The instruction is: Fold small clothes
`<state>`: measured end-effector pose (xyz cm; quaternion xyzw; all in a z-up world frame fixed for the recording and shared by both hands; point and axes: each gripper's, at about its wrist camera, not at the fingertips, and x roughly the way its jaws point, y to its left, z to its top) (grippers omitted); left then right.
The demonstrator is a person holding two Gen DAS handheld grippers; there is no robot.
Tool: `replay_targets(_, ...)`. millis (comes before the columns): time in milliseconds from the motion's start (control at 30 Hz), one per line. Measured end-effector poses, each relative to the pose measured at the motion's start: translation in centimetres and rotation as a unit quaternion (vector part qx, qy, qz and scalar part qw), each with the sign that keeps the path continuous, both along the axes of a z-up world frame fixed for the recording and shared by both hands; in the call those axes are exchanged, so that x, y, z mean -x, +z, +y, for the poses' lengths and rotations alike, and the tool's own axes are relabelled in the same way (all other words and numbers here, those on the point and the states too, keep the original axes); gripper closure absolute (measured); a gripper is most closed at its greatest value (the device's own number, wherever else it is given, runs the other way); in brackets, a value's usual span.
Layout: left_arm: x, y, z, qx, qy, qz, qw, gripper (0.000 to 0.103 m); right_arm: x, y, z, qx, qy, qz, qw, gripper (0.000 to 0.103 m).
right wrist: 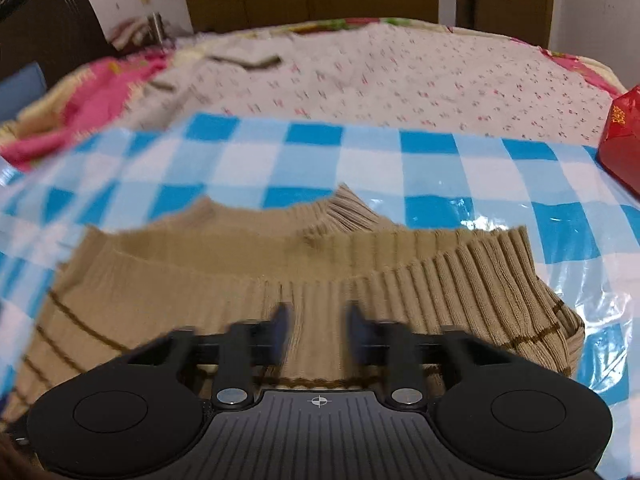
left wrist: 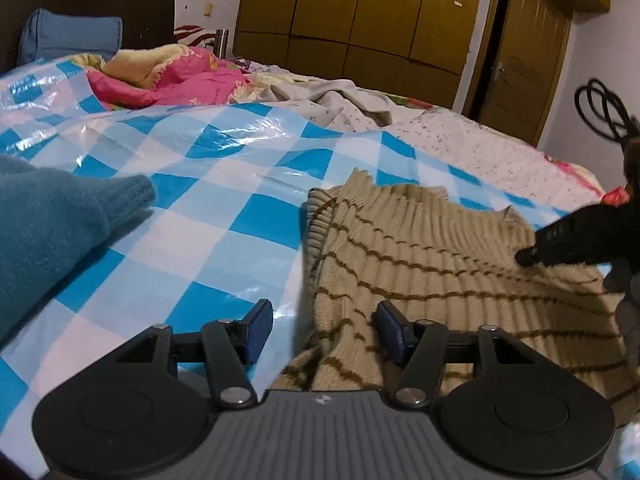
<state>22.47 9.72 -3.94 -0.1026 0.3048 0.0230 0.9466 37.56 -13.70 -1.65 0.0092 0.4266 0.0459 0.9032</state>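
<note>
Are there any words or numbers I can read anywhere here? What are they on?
Gold marks on the red packet at the right edge: too blurred to read.
Pale letters on the black right tool seen from the left wrist camera: too small to read.
Small white emblem on the left tool body, and a crosshair sign on the right tool body: symbols only, no words.
The striped sweater and checked sheet carry no text.

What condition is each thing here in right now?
Left gripper: open, straddling the sweater's edge.
Right gripper: open, over the ribbed hem.
Beige striped sweater: lying rumpled, not yet folded.
Teal sweater: lying untouched.
Checked plastic sheet: spread out, wrinkled.
Wardrobe doors: closed.
</note>
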Motion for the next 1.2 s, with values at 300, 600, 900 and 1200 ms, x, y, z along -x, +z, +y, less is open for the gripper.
replay_targets(300, 0.5, 0.5, 0.3, 0.001, 0.014, -0.002, 0.9999, 0.031, 3.5, 3.4, -4.8, -0.037, -0.043, -0.037, 0.998, 0.08)
replay_targets(600, 1.1, 0.6, -0.8, -0.034, 0.009, 0.006, 0.9993, 0.032, 14.7, 3.4, -13.8, -0.108, -0.109, -0.016, 0.988, 0.073)
replay_targets(900, 2.3, 0.7, -1.2, -0.075, 0.016, 0.028, 0.9966, 0.026, 15.9, -0.1, -16.7, -0.174, -0.138, 0.015, 0.975, 0.071)
replay_targets(1200, 4.2, 2.4, -2.0, -0.081, 0.017, 0.013, 0.9965, 0.027, 15.4, 0.4, -17.5, -0.216, -0.12, -0.005, 0.969, 0.065)
